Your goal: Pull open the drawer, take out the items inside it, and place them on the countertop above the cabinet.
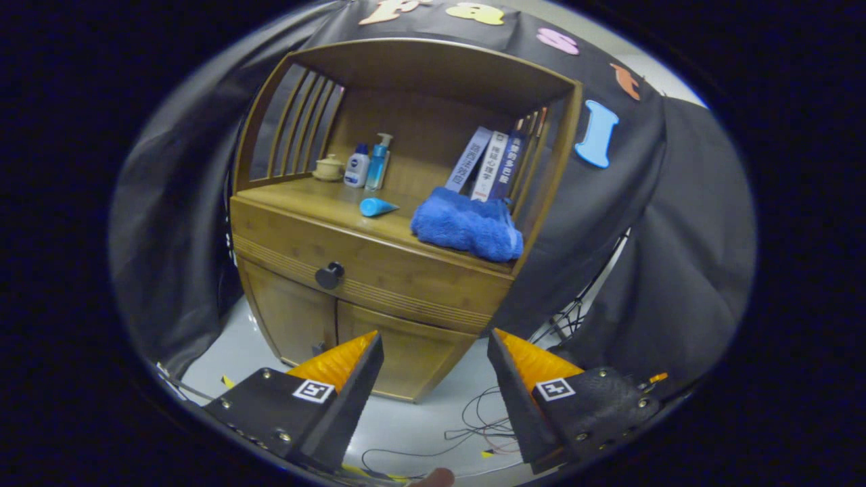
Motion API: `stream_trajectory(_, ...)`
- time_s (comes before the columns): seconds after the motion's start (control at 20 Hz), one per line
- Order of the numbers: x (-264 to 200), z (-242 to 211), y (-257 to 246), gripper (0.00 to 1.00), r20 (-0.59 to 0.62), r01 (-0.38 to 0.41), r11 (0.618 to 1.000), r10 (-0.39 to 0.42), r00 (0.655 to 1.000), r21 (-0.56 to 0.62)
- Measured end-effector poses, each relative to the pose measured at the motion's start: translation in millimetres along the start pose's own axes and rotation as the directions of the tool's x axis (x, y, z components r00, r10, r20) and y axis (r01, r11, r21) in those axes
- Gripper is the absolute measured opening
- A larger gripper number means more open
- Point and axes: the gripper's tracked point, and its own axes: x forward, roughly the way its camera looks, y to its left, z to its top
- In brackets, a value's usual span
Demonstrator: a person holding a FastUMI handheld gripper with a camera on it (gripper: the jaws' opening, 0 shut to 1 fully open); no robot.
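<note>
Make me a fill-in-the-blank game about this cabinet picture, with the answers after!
1. The drawer with the dark knob is ____, not pulled out.
2. The fluffy towel lying on the countertop is ____ in colour.
3. The three books stand just ____ the towel.
4. The hand-held gripper has its fingers spread ____, holding nothing, short of the cabinet.

Missing words: closed; blue; behind; open
</note>
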Motion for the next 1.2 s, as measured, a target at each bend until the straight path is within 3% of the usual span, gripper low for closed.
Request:
stream_trajectory(0.7,14,-31,-99,0.93,0.063,0.107,0.989,-0.113,0.992,0.098)
stream_trajectory(1.2,24,-48,-128,0.93,0.071,0.122,0.982,-0.134,0.988,0.144)
